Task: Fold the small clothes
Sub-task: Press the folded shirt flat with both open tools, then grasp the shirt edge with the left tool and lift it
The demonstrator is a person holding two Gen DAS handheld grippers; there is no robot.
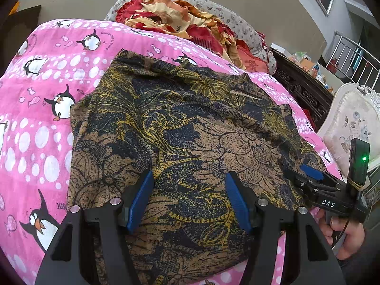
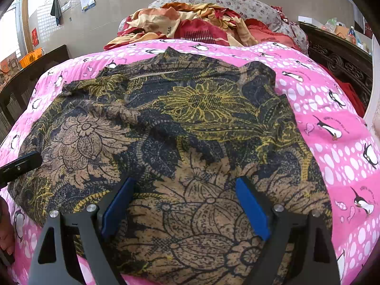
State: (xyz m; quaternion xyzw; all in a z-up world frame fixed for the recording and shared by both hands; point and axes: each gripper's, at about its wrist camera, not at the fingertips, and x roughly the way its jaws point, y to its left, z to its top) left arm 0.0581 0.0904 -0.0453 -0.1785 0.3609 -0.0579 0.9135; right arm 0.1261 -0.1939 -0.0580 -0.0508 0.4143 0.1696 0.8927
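A small garment [image 1: 180,128] in brown, black and yellow flower print lies spread on a pink penguin-print blanket [image 1: 35,109]; it also shows in the right wrist view [image 2: 190,118]. My left gripper [image 1: 188,178] is open, its blue pads just above the garment's near part, holding nothing. My right gripper [image 2: 185,185] is open over the garment's near edge, empty. The right gripper also shows at the right of the left wrist view [image 1: 315,180], held in a hand. A black tip of the left gripper [image 2: 21,166] shows at the left edge of the right wrist view.
A red and yellow crumpled cloth [image 1: 180,21] lies on a floral pillow [image 1: 237,23] behind the blanket. A dark carved wooden cabinet [image 1: 301,87] and a white upholstered chair [image 1: 351,123] stand at the right. A dark bench [image 2: 28,76] stands at the left.
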